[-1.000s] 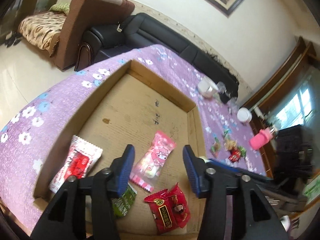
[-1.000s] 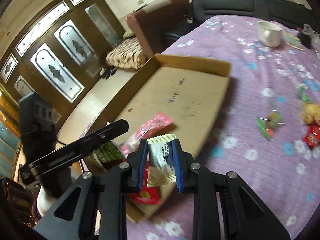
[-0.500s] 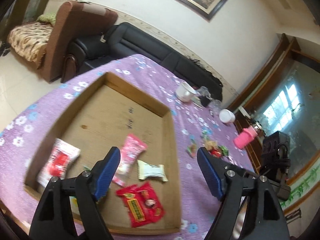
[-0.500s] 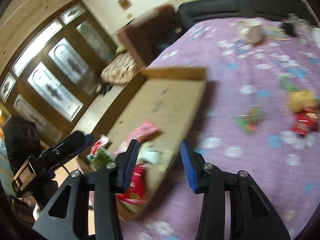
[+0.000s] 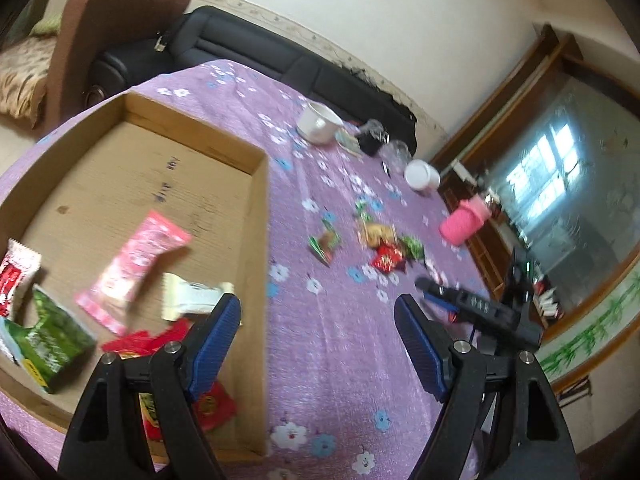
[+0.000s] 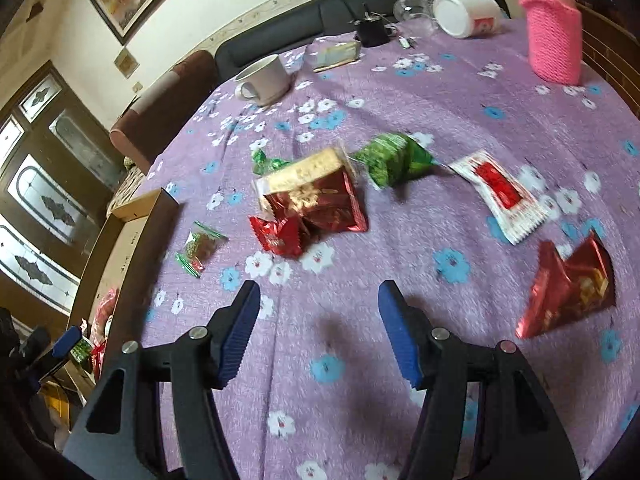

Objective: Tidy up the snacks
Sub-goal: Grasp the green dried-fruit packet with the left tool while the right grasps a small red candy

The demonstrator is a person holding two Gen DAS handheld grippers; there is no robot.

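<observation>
A shallow cardboard box (image 5: 256,208) lies on the purple flowered tablecloth. It holds a pink packet (image 5: 136,264), a white packet (image 5: 192,294), a green packet (image 5: 52,340) and red packets (image 5: 152,344). My left gripper (image 5: 318,320) stands open and empty over the box's right wall. My right gripper (image 6: 320,304) hovers over the cloth, its jaws opening with nothing between them. Ahead of it lie several loose snacks: a dark red packet (image 6: 316,196), a small red candy (image 6: 280,236), a green packet (image 6: 392,160), a white and red packet (image 6: 500,196) and a red packet (image 6: 572,288).
A white mug (image 6: 264,80), a white jar (image 6: 468,14), a pink knitted bottle cover (image 6: 554,40) and small clutter stand at the table's far side. A black sofa (image 5: 248,48) runs behind the table. A brown armchair (image 5: 100,20) is at the left.
My right gripper let go of the white packet, which now lies in the box, and swung right over the loose snacks. My left gripper opened wider and shifted right to the box's edge.
</observation>
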